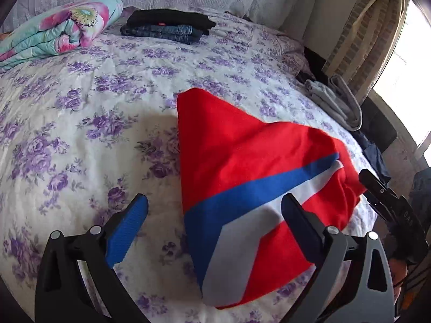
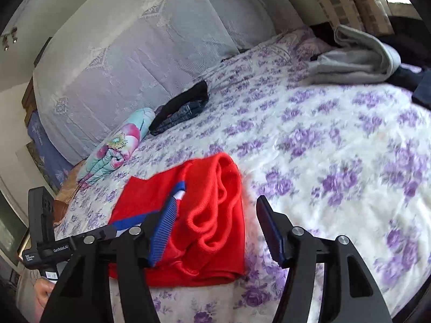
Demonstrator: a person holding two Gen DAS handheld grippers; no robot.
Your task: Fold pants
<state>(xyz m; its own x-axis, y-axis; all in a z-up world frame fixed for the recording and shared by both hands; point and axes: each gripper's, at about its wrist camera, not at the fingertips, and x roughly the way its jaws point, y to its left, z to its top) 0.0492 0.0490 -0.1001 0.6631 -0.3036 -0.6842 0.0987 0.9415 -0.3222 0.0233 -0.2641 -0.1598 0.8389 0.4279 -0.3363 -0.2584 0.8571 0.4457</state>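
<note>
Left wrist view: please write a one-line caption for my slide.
Open left gripper hovers over folded red pants with a blue-and-white stripe, lying on a purple-flowered bedspread.

- The bed [image 1: 94,123] wears a white cover printed with purple flowers.
- Red pants [image 1: 242,161] with a blue and white stripe lie folded near its front edge.
- A rolled floral quilt [image 1: 59,32] lies at the far left.
- Beside the quilt, black trousers [image 1: 169,17] sit on folded jeans [image 1: 164,32].
- A folded grey garment [image 1: 336,102] lies at the right edge.
</note>
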